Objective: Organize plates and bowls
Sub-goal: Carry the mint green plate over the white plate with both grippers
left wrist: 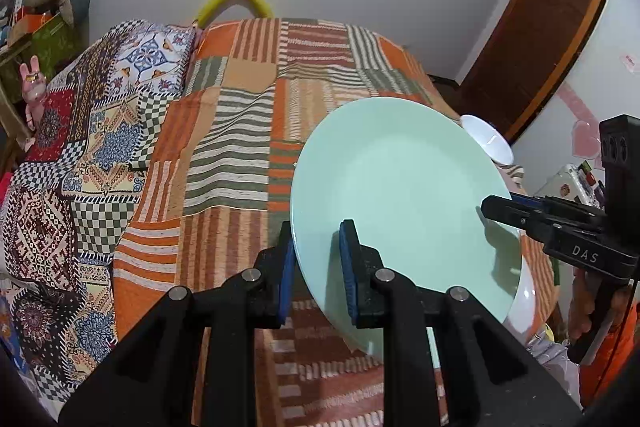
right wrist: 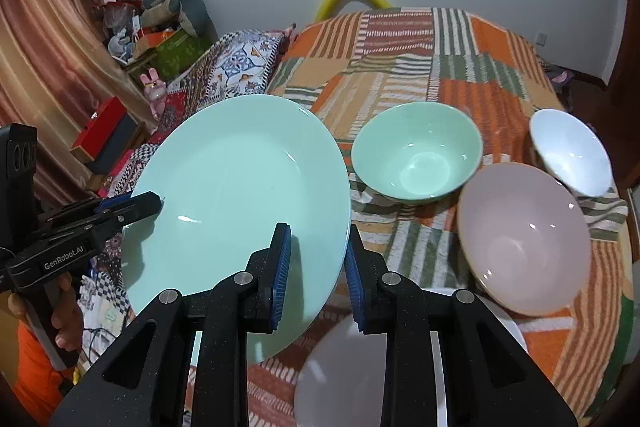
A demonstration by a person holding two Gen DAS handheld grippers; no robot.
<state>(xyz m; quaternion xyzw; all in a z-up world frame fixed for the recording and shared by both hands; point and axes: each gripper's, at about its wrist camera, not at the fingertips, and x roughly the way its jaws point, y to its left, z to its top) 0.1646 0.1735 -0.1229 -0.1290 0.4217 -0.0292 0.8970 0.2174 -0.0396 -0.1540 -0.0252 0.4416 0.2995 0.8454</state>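
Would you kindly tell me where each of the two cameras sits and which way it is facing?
Left wrist view: sits on the left tool, looking down along its fingers at the green plate over the striped bedspread; the right tool and a hand show at right.
Right wrist view: sits on the right tool, facing the same plate, a green bowl, pink bowl and white bowl; the left tool enters at left.
Shared: plate, bedspread, white bowl, both tools.
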